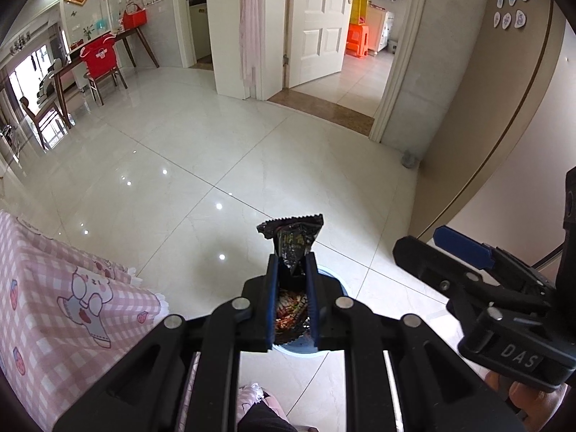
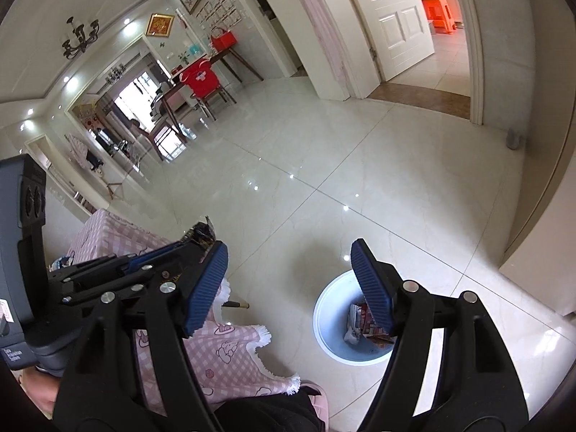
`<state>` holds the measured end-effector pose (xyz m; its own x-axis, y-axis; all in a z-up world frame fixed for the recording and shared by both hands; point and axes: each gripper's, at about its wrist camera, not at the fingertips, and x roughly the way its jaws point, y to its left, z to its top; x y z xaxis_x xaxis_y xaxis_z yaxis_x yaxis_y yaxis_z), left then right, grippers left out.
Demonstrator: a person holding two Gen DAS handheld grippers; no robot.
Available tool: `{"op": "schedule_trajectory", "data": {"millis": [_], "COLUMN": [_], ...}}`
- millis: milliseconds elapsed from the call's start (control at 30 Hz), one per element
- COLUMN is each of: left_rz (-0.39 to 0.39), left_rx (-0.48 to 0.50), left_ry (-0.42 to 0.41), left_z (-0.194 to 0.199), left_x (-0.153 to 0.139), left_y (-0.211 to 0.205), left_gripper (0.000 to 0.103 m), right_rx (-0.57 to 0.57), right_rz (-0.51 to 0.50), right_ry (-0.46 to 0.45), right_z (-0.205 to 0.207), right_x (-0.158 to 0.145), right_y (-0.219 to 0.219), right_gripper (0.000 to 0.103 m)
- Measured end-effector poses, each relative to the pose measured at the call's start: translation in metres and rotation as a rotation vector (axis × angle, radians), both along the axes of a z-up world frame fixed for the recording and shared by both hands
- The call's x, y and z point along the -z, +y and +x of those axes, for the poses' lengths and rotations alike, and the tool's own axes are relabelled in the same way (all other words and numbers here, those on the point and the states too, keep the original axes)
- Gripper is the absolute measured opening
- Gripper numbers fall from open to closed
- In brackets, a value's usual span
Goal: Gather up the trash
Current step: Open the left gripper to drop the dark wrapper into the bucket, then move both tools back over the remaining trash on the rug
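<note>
My left gripper (image 1: 292, 262) is shut on a black snack wrapper (image 1: 293, 237) and holds it in the air above a light blue trash bin (image 1: 343, 288) that stands on the floor. The bin is mostly hidden behind the fingers in the left wrist view. In the right wrist view the bin (image 2: 329, 309) shows plainly, with crumpled paper and wrappers (image 2: 363, 320) inside. My right gripper (image 2: 289, 284) is open and empty, above and just left of the bin. It also shows in the left wrist view (image 1: 442, 248) at the right. The left gripper with the wrapper (image 2: 203, 234) shows at the left.
A table with a pink checked cloth (image 1: 68, 295) stands at the left, close to the bin. A beige wall or door (image 1: 486, 151) runs along the right. A glossy tiled floor (image 1: 223, 151) stretches ahead to a dining table with chairs (image 1: 97, 61) and an open white door (image 1: 316, 25).
</note>
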<state>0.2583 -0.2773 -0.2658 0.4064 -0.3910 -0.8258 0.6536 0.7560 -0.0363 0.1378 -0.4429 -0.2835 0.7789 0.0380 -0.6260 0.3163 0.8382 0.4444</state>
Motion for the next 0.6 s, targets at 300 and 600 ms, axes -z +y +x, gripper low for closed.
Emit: {"op": "schedule_trajectory", "data": {"millis": [300, 600], "left_rz": [-0.001, 0.007], "left_rx": [0.046, 0.035], "left_ry": [-0.007, -0.021], "left_z": [-0.008, -0.013], "left_x": [-0.001, -0.004], "left_y": [-0.031, -0.034], "left_gripper": [0.018, 0.064], "right_rx": [0.136, 0.146], "right_rz": [-0.005, 0.007], "right_ry": [-0.095, -0.084], "right_z": [-0.028, -0.027], "right_x": [-0.014, -0.011], "right_y": [-0.023, -0.030], "right_gripper": [0.070, 0.070]}}
